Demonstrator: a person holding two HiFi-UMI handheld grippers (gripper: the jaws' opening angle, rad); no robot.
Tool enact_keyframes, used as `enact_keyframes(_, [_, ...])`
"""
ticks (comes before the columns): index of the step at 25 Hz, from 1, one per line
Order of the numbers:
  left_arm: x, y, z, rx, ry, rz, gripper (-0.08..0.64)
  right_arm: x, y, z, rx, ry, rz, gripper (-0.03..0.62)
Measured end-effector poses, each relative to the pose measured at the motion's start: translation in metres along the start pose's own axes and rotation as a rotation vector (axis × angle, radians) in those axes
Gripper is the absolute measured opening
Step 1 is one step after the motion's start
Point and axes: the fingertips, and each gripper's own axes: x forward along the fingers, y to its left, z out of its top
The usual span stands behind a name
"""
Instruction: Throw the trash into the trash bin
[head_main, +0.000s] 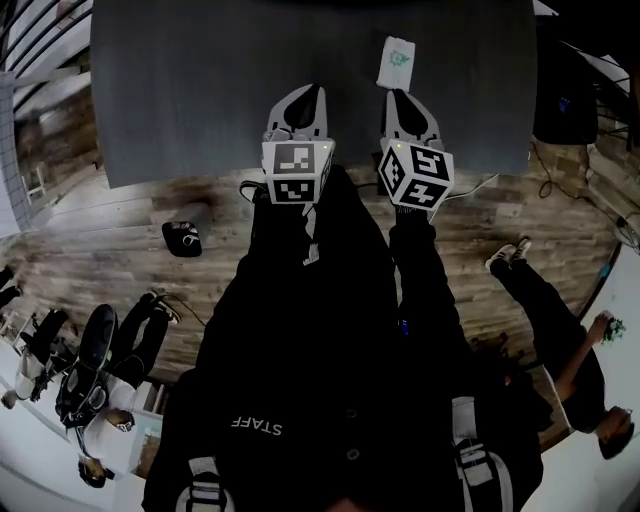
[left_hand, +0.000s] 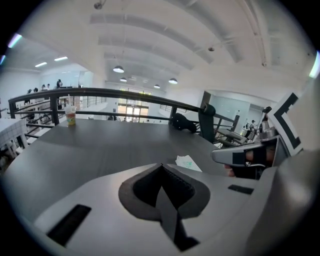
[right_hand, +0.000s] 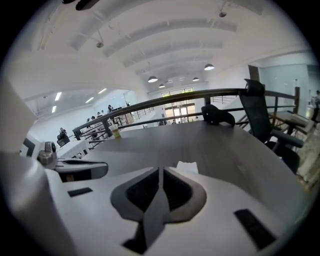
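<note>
While I held both grippers over the near edge of the dark table (head_main: 190, 90), my left gripper (head_main: 310, 95) had its jaws closed on nothing, and my right gripper (head_main: 402, 98) had its jaws together and empty too. The trash (head_main: 395, 62), a small white paper with green print, lay on the table just beyond my right jaws. A cup (left_hand: 70, 116) stood near the far edge.
</note>
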Motion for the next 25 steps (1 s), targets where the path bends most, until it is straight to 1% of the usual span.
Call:
enact_keyframes(2, [0.013,0.002,-0.005,-0.001,0.008,0.001,0.0,0.013,-0.01,-0.008,0.008,0.017,-0.017,0.024])
enact_keyframes(4, [0.024,0.003,-0.009,-0.005,0.014,0.003,0.0,0.025,-0.021,-0.015,0.018,0.036,-0.03,0.072])
enact_keyframes(11, [0.054,0.004,-0.019,-0.017,0.031,0.001,0.0,0.056,-0.049,-0.033,0.032,0.079,-0.086,0.168])
enact_keyframes(14, [0.06,0.007,-0.022,-0.017,0.039,0.006,0.0,0.065,-0.056,-0.039,0.038,0.098,-0.115,0.235])
enact_keyframes(16, [0.062,0.007,-0.025,-0.02,0.042,0.006,0.0,0.069,-0.06,-0.043,0.032,0.11,-0.132,0.266])
enact_keyframes(19, [0.065,0.009,-0.029,-0.02,0.049,0.006,0.0,0.075,-0.063,-0.047,0.029,0.12,-0.153,0.302])
enact_keyframes(25, [0.067,0.011,-0.033,-0.034,0.056,0.012,0.0,0.086,-0.065,-0.058,0.018,0.161,-0.172,0.343])
